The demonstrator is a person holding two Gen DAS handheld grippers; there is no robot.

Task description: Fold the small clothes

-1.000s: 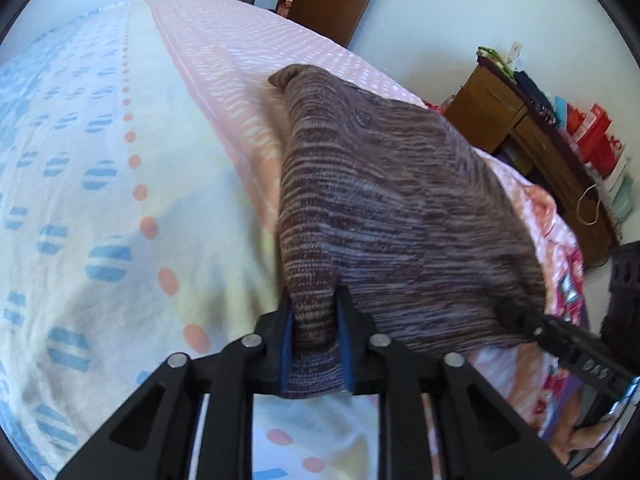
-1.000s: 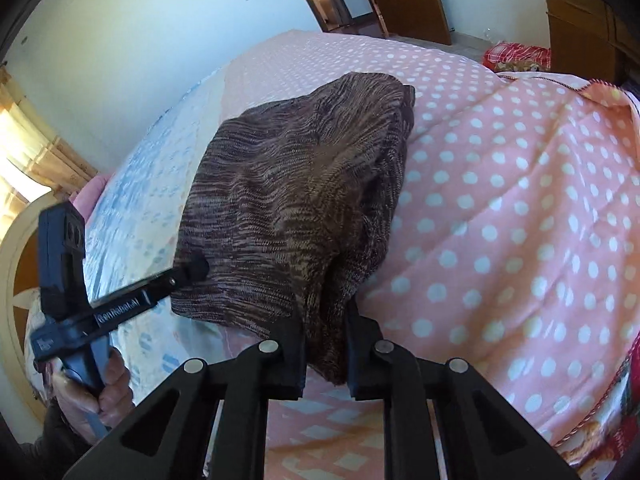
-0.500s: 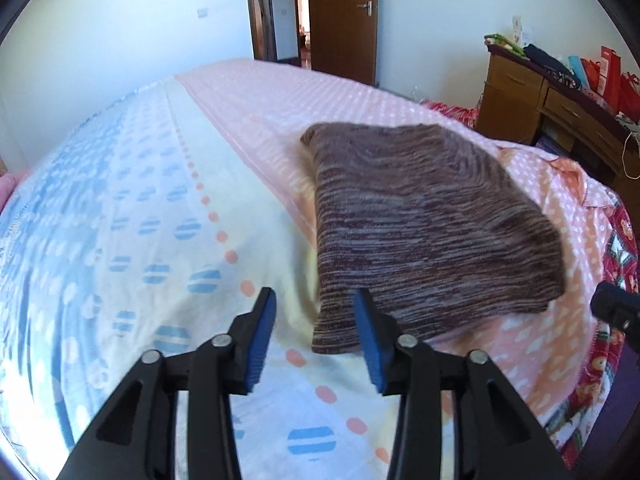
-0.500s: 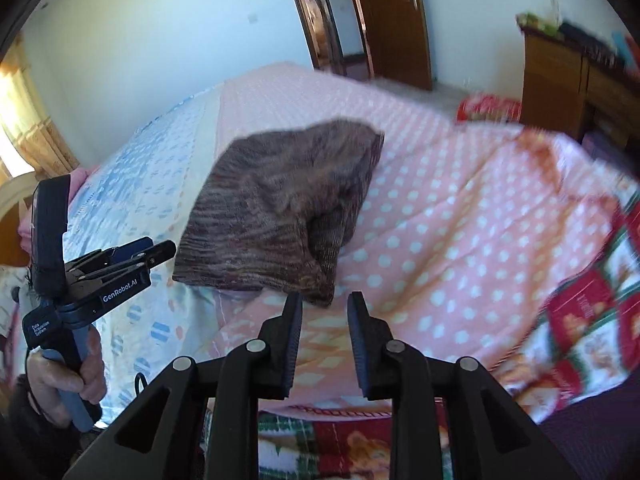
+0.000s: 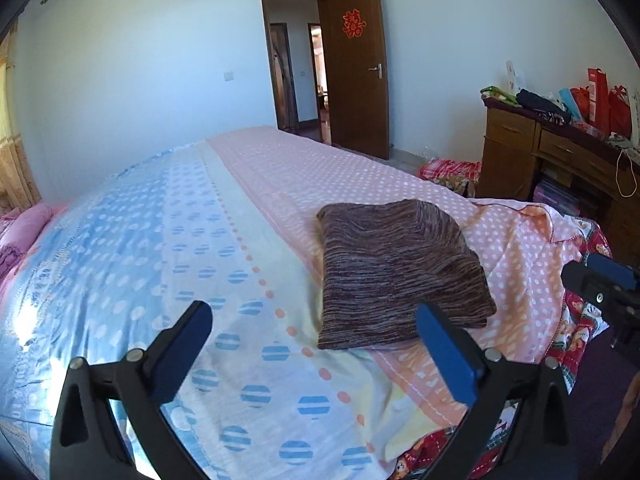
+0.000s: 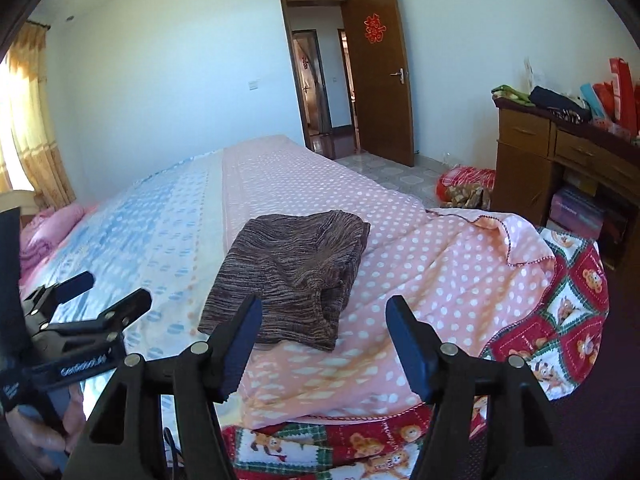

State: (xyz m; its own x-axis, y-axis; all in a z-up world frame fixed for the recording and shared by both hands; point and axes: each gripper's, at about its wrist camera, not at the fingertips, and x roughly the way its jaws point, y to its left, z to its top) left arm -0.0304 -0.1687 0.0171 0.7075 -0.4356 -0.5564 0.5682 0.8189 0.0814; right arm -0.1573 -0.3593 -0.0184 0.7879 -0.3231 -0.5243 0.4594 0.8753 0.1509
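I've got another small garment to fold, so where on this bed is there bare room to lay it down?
The widest free patch is the blue dotted cover left of the folded brown knit, running to the pink pillow. The pink dotted quilt beyond the knit toward the door is also bare. A narrower strip lies right of the knit. The dresser top is crowded.

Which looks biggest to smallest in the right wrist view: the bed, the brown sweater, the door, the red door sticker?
1. bed
2. door and brown sweater look about alike; the sweater is nearer, so unsure
3. red door sticker
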